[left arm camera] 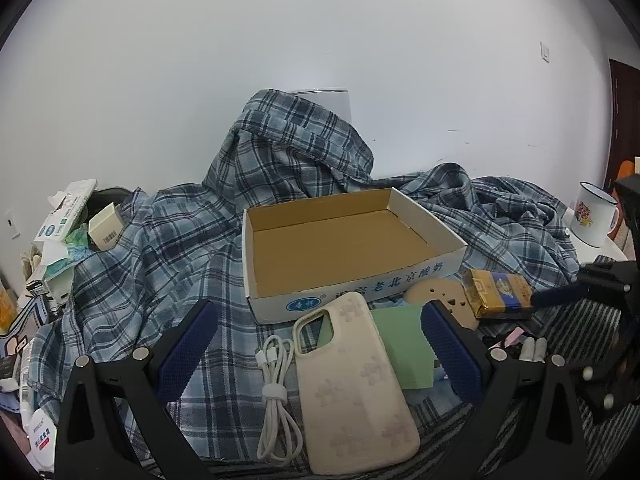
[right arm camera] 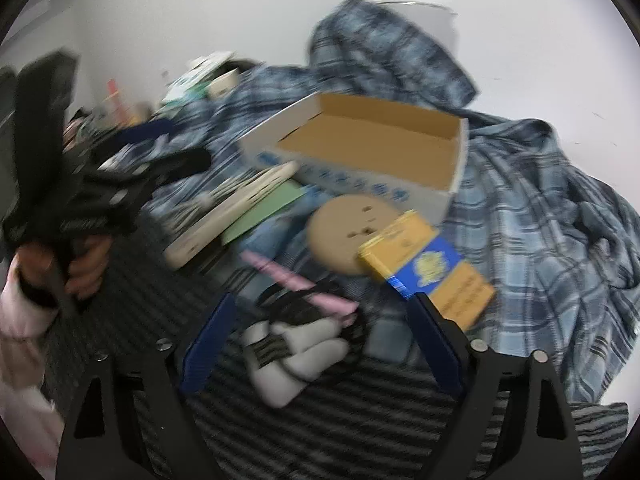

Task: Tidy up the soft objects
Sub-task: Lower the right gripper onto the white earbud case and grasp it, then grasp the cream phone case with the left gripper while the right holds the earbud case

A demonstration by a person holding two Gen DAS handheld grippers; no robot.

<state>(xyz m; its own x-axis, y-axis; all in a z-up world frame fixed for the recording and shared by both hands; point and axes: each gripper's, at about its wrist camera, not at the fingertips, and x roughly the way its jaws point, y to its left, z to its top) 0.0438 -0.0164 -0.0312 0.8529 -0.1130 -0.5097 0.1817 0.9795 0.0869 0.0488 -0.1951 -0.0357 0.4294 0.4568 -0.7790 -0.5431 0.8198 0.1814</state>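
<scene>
A blue plaid shirt [left arm camera: 168, 248] lies spread and heaped over the surface; it also shows in the right wrist view [right arm camera: 532, 208]. An empty cardboard box [left arm camera: 344, 236] sits on it, also seen in the right wrist view [right arm camera: 372, 148]. My left gripper [left arm camera: 320, 336] is open above a cream phone case [left arm camera: 352, 384] and a coiled white cable [left arm camera: 276, 392]. My right gripper [right arm camera: 320, 328] is open around a white and black-striped soft bundle [right arm camera: 296, 356] with a pink piece [right arm camera: 296, 280].
A green sheet [left arm camera: 408, 344], a round tan disc [right arm camera: 344, 232] and a yellow-blue packet [right arm camera: 428, 264] lie in front of the box. A white mug [left arm camera: 592, 216] stands at the right. Boxes and packets [left arm camera: 68, 224] pile at the left. A striped cloth [right arm camera: 360, 420] covers the near surface.
</scene>
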